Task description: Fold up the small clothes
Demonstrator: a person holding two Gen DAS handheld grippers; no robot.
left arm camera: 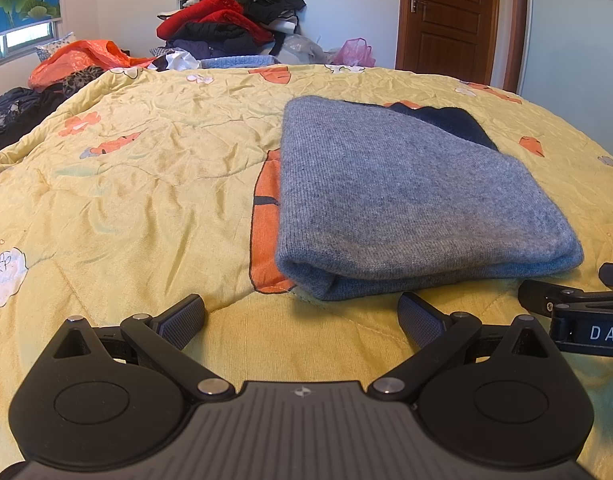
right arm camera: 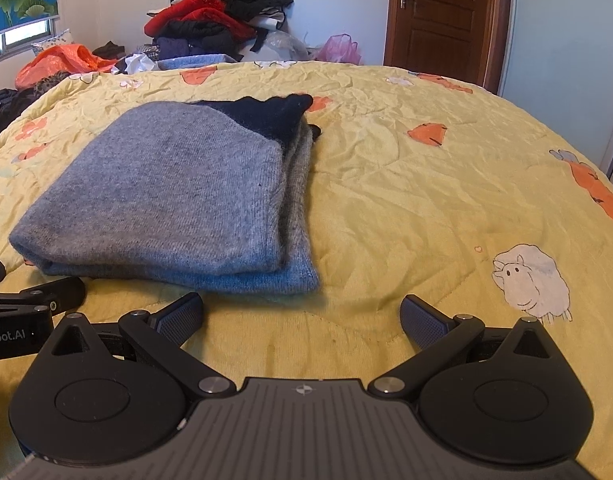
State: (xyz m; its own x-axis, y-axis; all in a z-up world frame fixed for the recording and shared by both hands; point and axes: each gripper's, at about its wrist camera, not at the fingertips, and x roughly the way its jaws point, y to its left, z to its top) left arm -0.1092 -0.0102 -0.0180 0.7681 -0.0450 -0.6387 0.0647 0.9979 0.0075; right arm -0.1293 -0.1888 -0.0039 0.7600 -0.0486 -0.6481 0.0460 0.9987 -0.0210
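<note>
- Fingers, left gripper [left arm camera: 302, 320]: 2 pads spread wide apart, nothing between them, hovering low over the quilt [left arm camera: 126, 184]. Near fold of the sweater [left arm camera: 406, 200] sits just beyond the right pad, at 1 o'clock.
- Fingers, right gripper [right arm camera: 302, 318]: 2 pads likewise wide apart and empty. Sweater at 11 o'clock in the right wrist view, its near right corner just beyond the left pad.
- Sweater: grey knit, folded into a rough rectangle of several layers, flat on the quilt between the 2 grippers. Dark navy part shows at the far end, 12 o'clock of the bundle. Judged near done; perhaps 1 tidy or 1 last fold left.
- Grippers: side by side, close; each shows at the edge of the other's view.
- Risk 1: layers on the right edge are stepped and uneven. A pinch there may catch only the top layer, peeling the fold open instead of lifting the stack.
- Risk 2: knit looks soft and limp. Lifting 1 corner alone would likely let the rest sag and slide apart.
- Risk 3: quilt is thin and wrinkled. A low pinch at the near fold could grab quilt along with knit and drag both.
- Risk 4: grippers so near each other could knock together on a shared reach.
- Background: clothes pile [left arm camera: 230, 12] at 11 o'clock past the bed, door [left arm camera: 450, 16] at 1 o'clock; both well apart from the work.
</note>
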